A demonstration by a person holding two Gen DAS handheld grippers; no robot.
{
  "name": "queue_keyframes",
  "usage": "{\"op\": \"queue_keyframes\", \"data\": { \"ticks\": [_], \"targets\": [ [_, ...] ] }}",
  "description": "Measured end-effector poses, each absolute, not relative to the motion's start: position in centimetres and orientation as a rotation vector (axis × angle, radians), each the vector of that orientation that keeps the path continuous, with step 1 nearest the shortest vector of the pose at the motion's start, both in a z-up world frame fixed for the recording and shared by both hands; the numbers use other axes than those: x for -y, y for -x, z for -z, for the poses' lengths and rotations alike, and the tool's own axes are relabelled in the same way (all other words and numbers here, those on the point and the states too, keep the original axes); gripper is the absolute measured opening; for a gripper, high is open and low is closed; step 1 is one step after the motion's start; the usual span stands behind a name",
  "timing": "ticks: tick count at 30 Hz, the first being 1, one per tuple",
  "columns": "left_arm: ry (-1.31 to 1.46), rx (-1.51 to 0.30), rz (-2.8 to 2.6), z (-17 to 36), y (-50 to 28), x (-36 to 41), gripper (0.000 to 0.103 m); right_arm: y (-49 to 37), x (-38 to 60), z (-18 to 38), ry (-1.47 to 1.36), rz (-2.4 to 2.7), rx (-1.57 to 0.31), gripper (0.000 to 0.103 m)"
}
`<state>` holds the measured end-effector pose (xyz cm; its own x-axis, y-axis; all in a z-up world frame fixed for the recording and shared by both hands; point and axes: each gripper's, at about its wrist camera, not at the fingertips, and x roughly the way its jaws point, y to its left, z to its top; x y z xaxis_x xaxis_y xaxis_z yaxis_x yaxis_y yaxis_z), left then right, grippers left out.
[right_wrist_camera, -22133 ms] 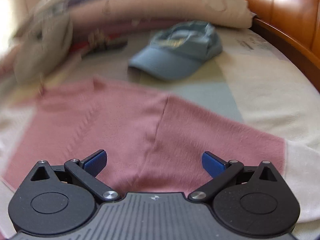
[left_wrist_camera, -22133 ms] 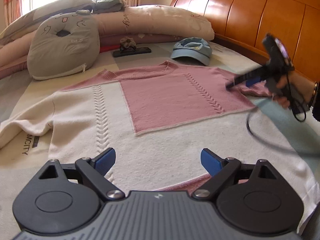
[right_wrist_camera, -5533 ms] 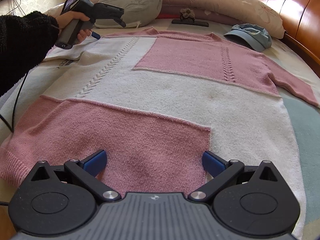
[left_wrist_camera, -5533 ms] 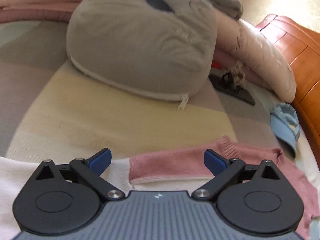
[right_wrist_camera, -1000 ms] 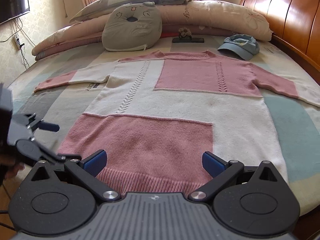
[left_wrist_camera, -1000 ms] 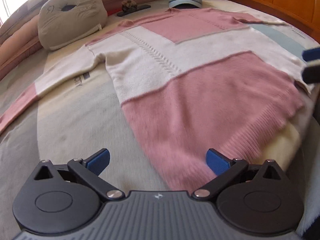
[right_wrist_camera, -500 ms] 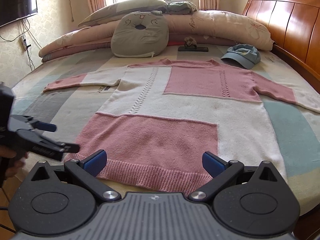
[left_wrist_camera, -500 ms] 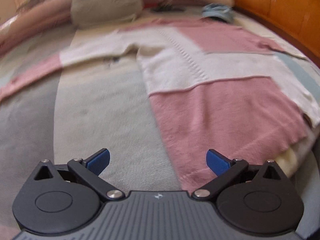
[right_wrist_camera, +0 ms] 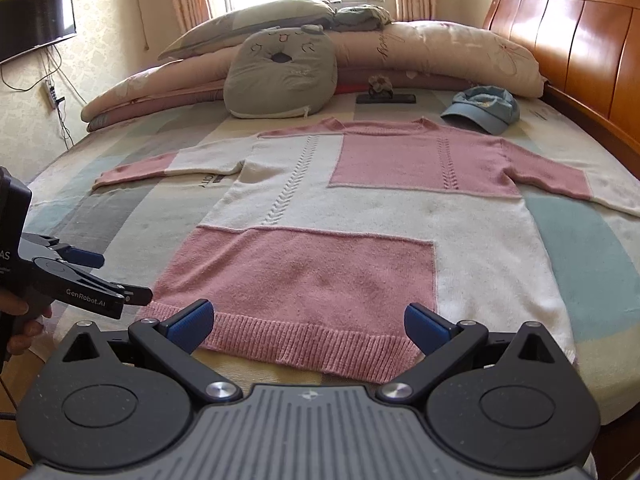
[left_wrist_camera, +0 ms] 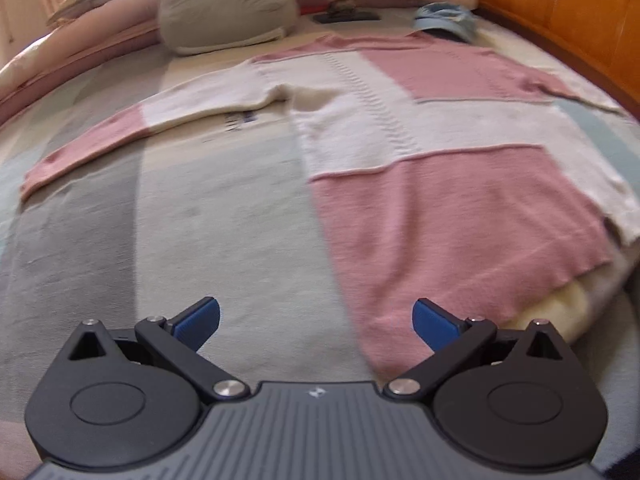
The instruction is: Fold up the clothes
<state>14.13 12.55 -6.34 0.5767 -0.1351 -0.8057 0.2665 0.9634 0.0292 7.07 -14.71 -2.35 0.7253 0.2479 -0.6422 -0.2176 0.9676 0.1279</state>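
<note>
Across the bed (right_wrist_camera: 592, 248) the sweater (right_wrist_camera: 360, 216) lies flat and face up, collar far, ribbed hem near, both sleeves spread out to left and right. Its pink and cream blocks cover most of the middle of the cover. Along the far edge sit stacked pillows (right_wrist_camera: 440, 52), with a grey cushion (right_wrist_camera: 280, 72) in front of them and a wooden headboard (right_wrist_camera: 568, 40) on the right. A blue cap (right_wrist_camera: 484, 108) rests just beyond the right shoulder.

My right claw (right_wrist_camera: 306, 326) hangs over the hem with its 2 fingers spread wide, holding nothing. My left claw (left_wrist_camera: 316, 320) is just as wide and empty, over the hem's left corner and the bare cover beside it; from the right view it (right_wrist_camera: 116, 276) shows at the near left.
</note>
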Motion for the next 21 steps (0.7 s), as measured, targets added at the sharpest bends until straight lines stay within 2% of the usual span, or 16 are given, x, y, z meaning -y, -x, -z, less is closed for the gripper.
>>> {"op": "queue_keyframes", "data": {
  "ticks": [6, 11, 17, 21],
  "targets": [
    [-0.386, -0.967, 0.285, 9.0, -12.9, -9.1, 0.103, -7.0, 15.4, 2.3, -0.077, -0.247, -0.710, 0.103],
    [-0.262, -0.871, 0.159, 6.2, -14.1, -11.0, 0.103, -6.6, 15.5, 2.0, -0.063, -0.239, -0.690, 0.103],
    [-0.301, -0.808, 0.055, 3.0, -13.7, -12.9, 0.102, -6.5, 16.2, 2.0, -0.083, -0.233, -0.680, 0.103],
    [-0.260, -0.810, 0.089, 2.8, -13.9, -12.8, 0.102, -6.6, 16.3, 2.5, -0.088, -0.238, -0.694, 0.103]
  ]
}}
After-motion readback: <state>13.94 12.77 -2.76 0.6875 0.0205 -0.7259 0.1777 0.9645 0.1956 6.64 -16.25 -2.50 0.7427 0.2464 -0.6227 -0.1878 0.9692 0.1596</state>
